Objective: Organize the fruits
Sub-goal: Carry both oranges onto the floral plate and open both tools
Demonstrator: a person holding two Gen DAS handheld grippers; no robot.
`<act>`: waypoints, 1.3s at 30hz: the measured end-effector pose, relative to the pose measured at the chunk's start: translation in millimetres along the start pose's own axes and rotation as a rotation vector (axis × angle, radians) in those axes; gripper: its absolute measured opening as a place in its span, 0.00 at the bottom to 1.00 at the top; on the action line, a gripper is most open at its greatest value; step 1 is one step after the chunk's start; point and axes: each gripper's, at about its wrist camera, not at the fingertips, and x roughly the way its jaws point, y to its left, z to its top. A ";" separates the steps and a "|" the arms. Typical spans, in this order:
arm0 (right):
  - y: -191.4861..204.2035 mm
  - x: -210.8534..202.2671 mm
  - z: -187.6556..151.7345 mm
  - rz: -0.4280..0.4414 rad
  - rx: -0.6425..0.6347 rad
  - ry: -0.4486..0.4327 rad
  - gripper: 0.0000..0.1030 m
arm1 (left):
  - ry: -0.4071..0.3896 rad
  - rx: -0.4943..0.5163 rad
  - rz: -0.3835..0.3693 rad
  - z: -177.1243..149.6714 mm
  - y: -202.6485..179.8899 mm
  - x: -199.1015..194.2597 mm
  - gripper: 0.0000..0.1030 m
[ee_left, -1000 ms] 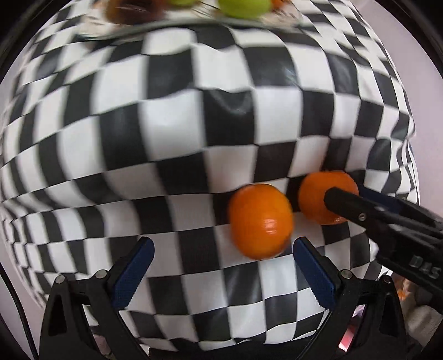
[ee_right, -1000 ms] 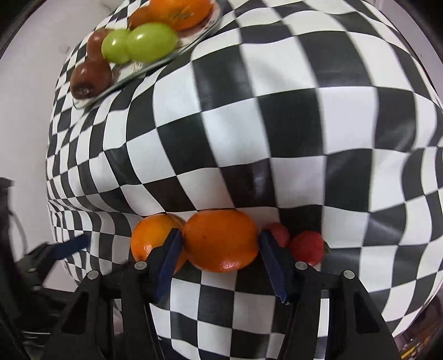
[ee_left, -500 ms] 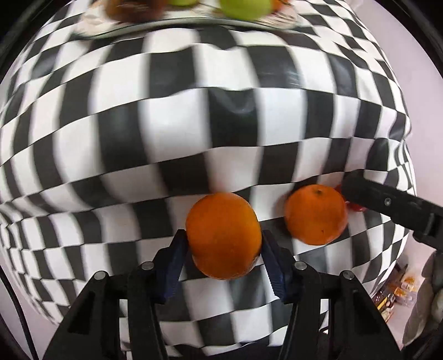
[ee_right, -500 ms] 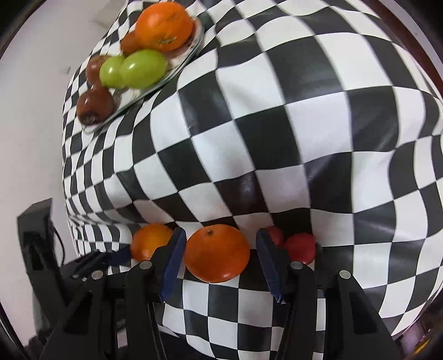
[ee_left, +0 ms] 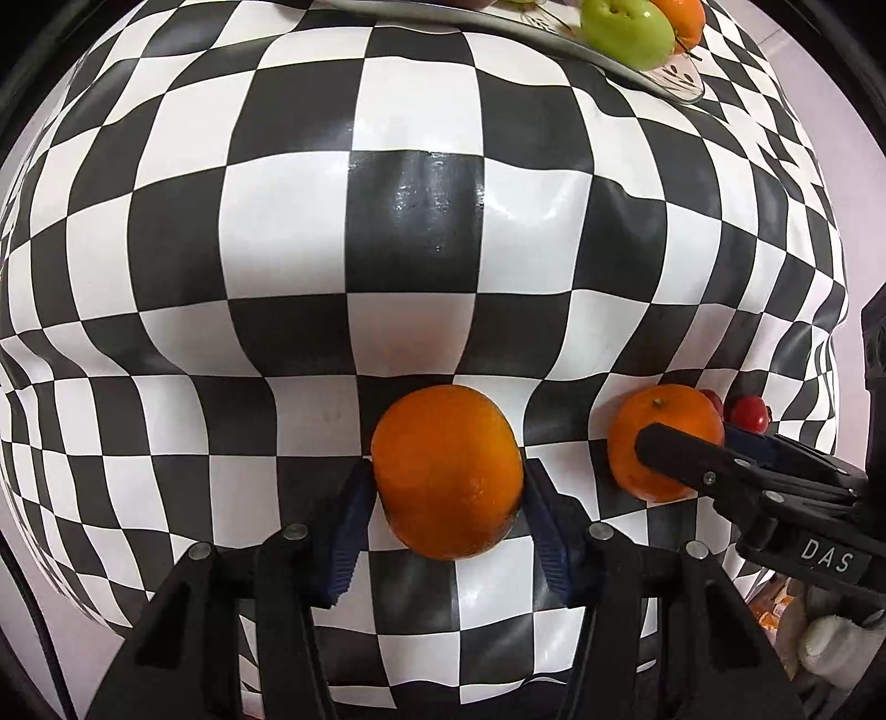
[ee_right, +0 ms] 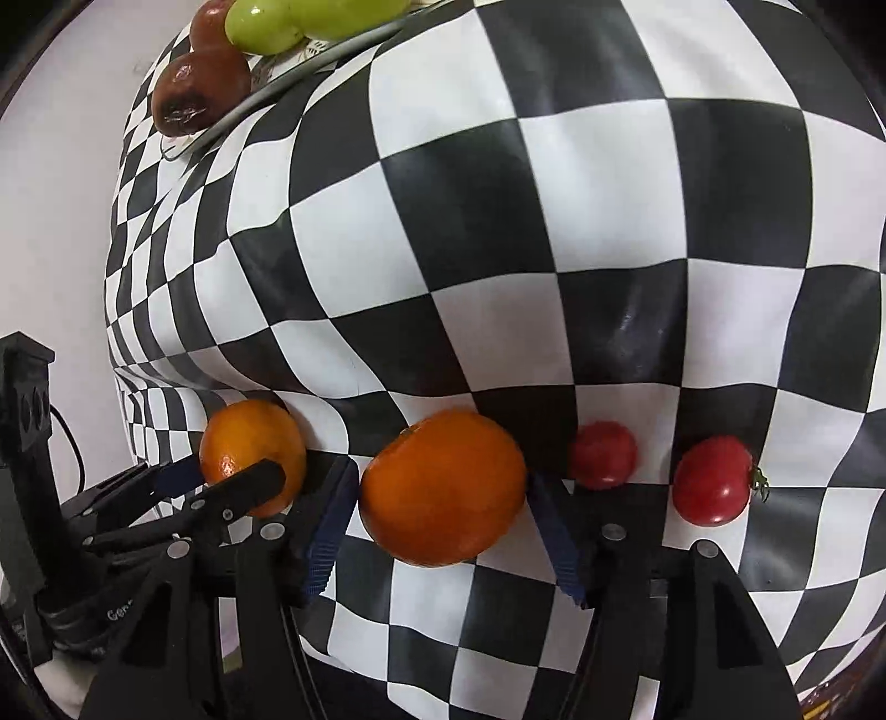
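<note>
While the blue pads (ee_left: 346, 526) of the left gripper (ee_left: 446, 471) press on both flanks of a round orange citrus fruit (ee_left: 448, 437) at the lower centre of its view, the grip sits low on the curve, so a quick lift could squeeze the fruit forward out of the pads.

The right gripper (ee_right: 441, 476) has just been opening its jaws. A second orange citrus fruit (ee_right: 443, 487) lies between its blue pads (ee_right: 326, 526) at the lower centre of its view, and they stand just beside it without pressing. Freed on the glossy black-and-white checkered tablecloth (ee_left: 415, 221), it could roll, likely toward the two small red tomatoes (ee_right: 603, 454) just to its right, or off the cloth's near edge at the bottom of the frame.

The two grippers work close together. The left one's finger crosses the lower left of the right view, so a careless swing could knock one against the other.

Farther out, the shallow silver-rimmed plate (ee_right: 266, 94) at the upper left already carries green apples (ee_right: 260, 25) and dark brown fruit (ee_right: 194, 94). It looks crowded, so an orange set on it may slide off.
</note>
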 end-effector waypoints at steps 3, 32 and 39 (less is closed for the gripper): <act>0.1 0.2 1.3 -0.002 0.009 -0.013 0.63 | 0.004 -0.004 -0.005 3.5 5.3 1.6 0.49; 29.7 -139.9 64.2 0.163 0.006 -0.300 0.63 | -0.263 -0.004 -0.073 92.9 26.1 -140.2 0.49; 74.4 -139.3 126.7 0.148 -0.048 -0.316 0.63 | -0.269 -0.015 0.002 157.0 44.6 -143.1 0.49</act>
